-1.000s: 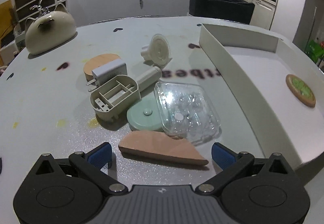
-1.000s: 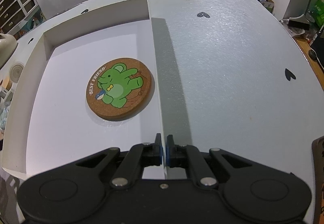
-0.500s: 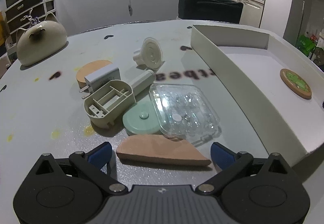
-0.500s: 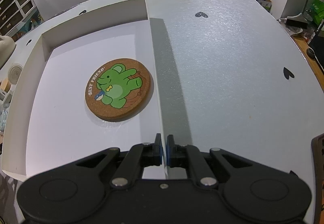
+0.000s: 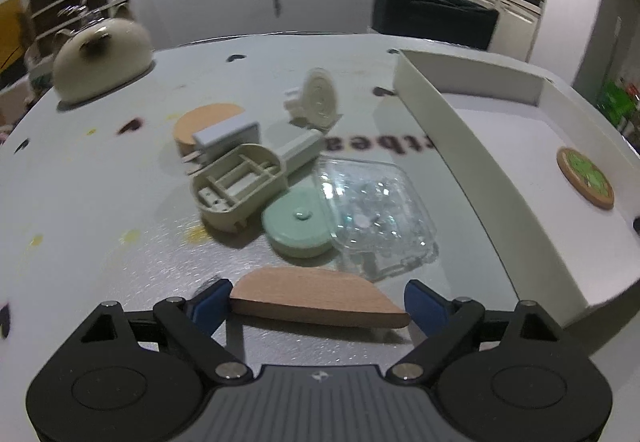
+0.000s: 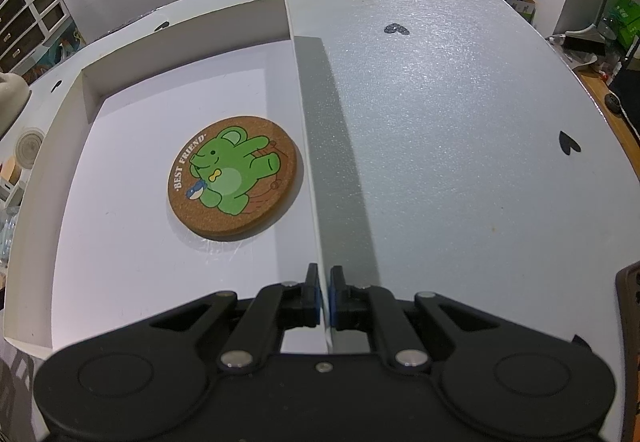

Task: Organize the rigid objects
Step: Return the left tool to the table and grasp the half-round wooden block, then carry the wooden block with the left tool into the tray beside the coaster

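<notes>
The wooden piece (image 5: 320,296) lies between the blue pads.
The left gripper (image 5: 318,302) is closing around it on the table (image 5: 100,202). The right gripper (image 6: 325,292) pinches the white tray's wall (image 6: 316,202).

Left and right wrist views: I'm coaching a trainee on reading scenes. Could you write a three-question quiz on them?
1. True or false: the cork coaster lies inside the white tray.
2. What do the right tongs clamp? A) the tray's side wall B) the coaster C) nothing
3. Name the thing that lies between the closing left tongs.

Key:
1. True; it lies flat on the tray floor.
2. A; the blue pads pinch the thin wall.
3. The half-round wooden piece; the left pad is at its end, the right pad still apart from it.
</notes>
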Motion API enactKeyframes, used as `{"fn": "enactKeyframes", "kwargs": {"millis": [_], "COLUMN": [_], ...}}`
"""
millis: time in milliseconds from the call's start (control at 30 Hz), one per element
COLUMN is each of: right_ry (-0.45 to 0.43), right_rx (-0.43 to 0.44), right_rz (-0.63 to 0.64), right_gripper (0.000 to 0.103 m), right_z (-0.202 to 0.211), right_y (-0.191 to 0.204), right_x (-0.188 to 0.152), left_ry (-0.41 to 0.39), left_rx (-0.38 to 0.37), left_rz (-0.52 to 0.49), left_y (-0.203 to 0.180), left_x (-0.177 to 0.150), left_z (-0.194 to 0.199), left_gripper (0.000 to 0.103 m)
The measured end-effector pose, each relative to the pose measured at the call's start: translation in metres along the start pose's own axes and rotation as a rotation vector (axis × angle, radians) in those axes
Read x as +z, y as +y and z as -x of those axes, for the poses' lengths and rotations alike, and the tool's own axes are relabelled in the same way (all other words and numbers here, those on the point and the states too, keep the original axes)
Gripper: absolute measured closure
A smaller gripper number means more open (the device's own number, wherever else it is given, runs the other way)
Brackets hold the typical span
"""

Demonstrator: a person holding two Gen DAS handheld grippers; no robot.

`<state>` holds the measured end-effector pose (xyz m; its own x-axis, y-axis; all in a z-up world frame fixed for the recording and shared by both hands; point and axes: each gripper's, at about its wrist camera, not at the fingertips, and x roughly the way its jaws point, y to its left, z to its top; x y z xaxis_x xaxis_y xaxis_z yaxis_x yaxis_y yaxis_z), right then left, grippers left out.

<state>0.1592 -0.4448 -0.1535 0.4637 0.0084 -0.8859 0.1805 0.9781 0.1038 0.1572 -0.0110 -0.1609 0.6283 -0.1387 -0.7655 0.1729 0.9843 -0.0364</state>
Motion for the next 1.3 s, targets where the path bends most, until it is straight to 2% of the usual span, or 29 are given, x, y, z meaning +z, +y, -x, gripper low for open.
{"fn": "enactKeyframes", "kwargs": {"millis": [100, 267, 400, 533, 733, 900, 1100, 1300], "right_ry": [0.000, 0.001, 0.004, 0.003, 0.004, 0.000, -0.003, -0.005], "right_rx": [-0.002, 0.004, 0.006, 0.007, 0.010, 0.010, 0.010, 0.010], "right_rz": [0.004, 0.001, 0.002, 0.002, 0.008, 0.001, -0.002, -0.011], "right_gripper": [0.097, 0.098, 0.098, 0.098, 0.098, 0.098, 0.098, 0.097], "right_z": [0.000, 0.000, 0.000, 0.000, 0.000, 0.000, 0.001, 0.002], "right_y": [0.000, -0.001, -0.002, -0.002, -0.003, -0.003, -0.003, -0.004], "right_x": [0.000, 0.000, 0.001, 0.000, 0.001, 0.000, -0.001, -0.001], "left_ry": [-0.030, -0.106, -0.168, -0.194, -0.157, -0.094, -0.006, 0.048], "left_rx": [-0.002, -0.050, -0.129, -0.225, -0.360, -0.429, -0.466, -0.473], "left_rz": [0.034, 0.039, -0.012, -0.089, -0.221, -0.308, -0.430, -0.478], "left_y": [0.005, -0.004, -0.029, -0.064, -0.124, -0.165, -0.207, -0.225], "left_x": [0.007, 0.033, 0.057, 0.077, 0.092, 0.093, 0.087, 0.080], "left_z": [0.014, 0.037, 0.050, 0.049, 0.026, -0.003, -0.039, -0.061], "left_gripper": [0.012, 0.012, 0.012, 0.012, 0.012, 0.012, 0.012, 0.012]}}
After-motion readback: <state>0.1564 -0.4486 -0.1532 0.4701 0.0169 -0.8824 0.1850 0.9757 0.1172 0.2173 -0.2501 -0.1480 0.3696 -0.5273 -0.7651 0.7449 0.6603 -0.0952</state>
